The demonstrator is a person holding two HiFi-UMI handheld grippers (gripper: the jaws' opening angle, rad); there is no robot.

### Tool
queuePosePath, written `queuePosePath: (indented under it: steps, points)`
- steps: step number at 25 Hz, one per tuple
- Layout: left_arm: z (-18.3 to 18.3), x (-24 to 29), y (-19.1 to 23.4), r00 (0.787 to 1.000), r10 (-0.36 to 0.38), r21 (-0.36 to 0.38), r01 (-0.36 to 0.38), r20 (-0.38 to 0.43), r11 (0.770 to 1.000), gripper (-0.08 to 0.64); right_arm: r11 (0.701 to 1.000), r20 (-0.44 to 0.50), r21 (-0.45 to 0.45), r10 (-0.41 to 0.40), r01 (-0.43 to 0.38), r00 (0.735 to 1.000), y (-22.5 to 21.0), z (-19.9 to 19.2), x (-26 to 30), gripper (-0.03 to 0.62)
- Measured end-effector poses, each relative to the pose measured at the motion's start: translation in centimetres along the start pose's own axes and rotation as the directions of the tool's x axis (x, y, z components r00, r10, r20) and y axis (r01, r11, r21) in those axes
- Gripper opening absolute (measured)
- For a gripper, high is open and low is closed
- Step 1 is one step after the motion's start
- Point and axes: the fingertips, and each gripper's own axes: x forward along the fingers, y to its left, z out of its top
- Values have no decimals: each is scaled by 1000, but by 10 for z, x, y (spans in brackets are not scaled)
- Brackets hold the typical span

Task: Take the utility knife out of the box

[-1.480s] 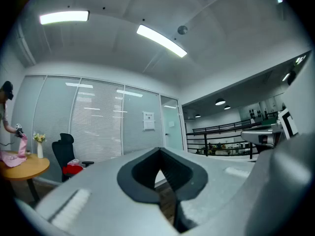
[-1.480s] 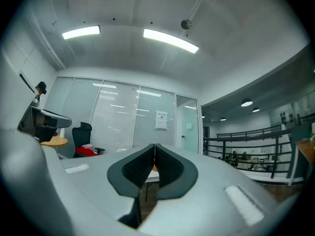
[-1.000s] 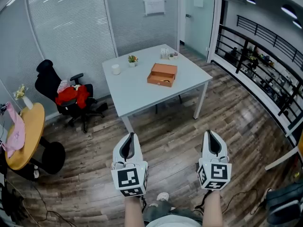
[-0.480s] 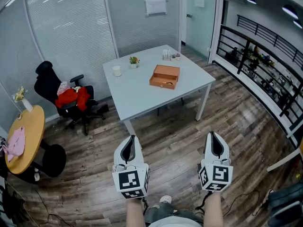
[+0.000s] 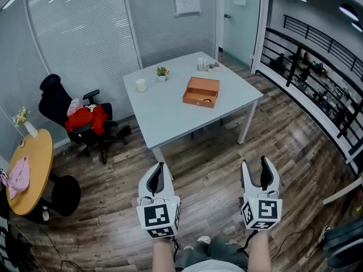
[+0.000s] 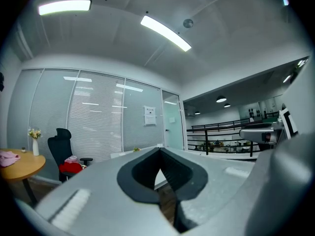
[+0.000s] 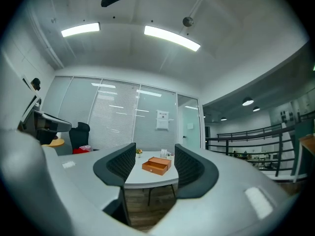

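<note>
**Head view:** The right gripper, shut half a second ago, now has its jaws parted and holds nothing. The left gripper stays closed and empty. Both hang at 6 o'clock, well apart from the orange box, which sits at 12 o'clock on the grey table. The utility knife is not visible and is presumably inside the box. Opening the jaws looks like preparation, and the reach has not yet begun. A black office chair stands at 10 o'clock on the wood-plank floor.

**Left gripper view:** The jaws meet at their tips with nothing between them.

**Right gripper view:** The jaws stand moderately apart, framing the distant box on the table.
</note>
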Motion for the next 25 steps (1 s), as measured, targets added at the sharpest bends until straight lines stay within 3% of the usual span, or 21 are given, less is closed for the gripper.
queuePosePath:
  steps: [7,17,25]
  points:
    - [-6,21,10,1000,5,-17,-5,-16,1000,0,1000,-28,-5,18,-18,999,2,-5,23,329]
    - [-19,79,14,998,35,-29,-36,-44,999,0,997,-49,-18,71,-72,996,-8,-25,88,317]
    - [-16,161,13,996,75,-47,-77,-53,996,0,991,-47,-16,129,-130,990,-28,-28,177,307]
